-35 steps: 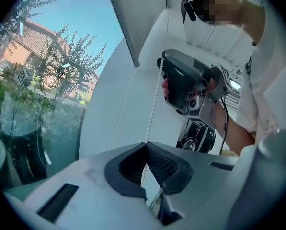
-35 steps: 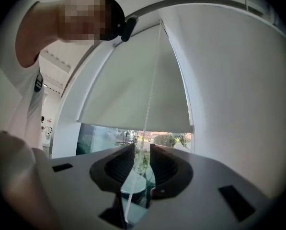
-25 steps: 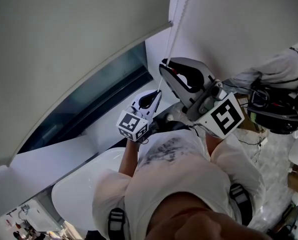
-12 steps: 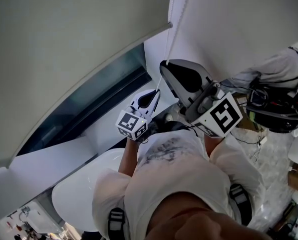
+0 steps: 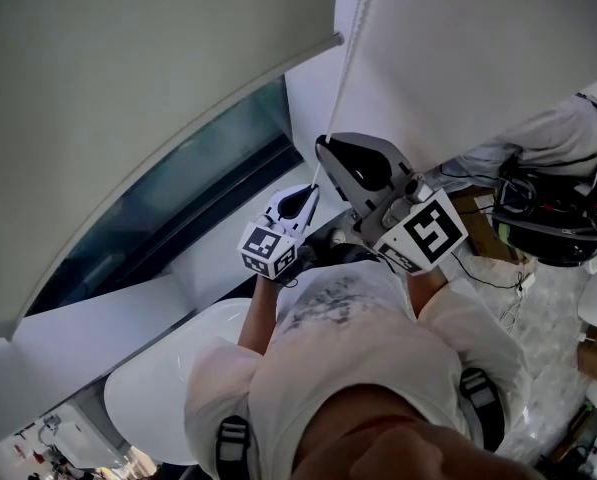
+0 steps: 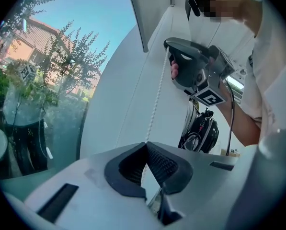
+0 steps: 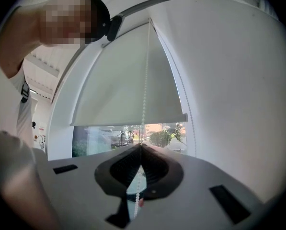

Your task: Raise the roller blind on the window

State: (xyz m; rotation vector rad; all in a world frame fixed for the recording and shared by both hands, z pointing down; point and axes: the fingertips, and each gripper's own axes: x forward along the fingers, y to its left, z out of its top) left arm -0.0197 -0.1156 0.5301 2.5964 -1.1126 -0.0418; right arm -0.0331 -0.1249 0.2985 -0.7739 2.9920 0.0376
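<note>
While the bead chain (image 5: 346, 63) hangs straight down at the window's edge, the left gripper (image 5: 311, 189) has its jaws closed on it. In the left gripper view the dark pads meet at the tip with the beads pinched between them. Just above and to the right, the right gripper (image 5: 321, 144) has its jaws pressed together on the same chain, higher up. In the right gripper view the beads enter the closed tip and come out again below, through the gap behind the pads. The two grippers are near each other on the chain but apart.

At the left, the roller blind (image 5: 128, 98) fills the upper part of the head view. Its bottom rail (image 5: 228, 111) slants down to the left, above a band of window glass (image 5: 198, 188) and a white sill (image 5: 88, 333). The chain runs in the narrow strip between the rail's right end and the white wall (image 5: 478, 58). Below the grippers the person's shirt (image 5: 348, 338) is close, leaving little room further down. Well to the right is another person's sleeve (image 5: 538, 138).

Compared with a second ago, both grippers sit lower in the head view, the right one more visibly. The rail's right end stands a little higher, so a wider band of glass shows.
</note>
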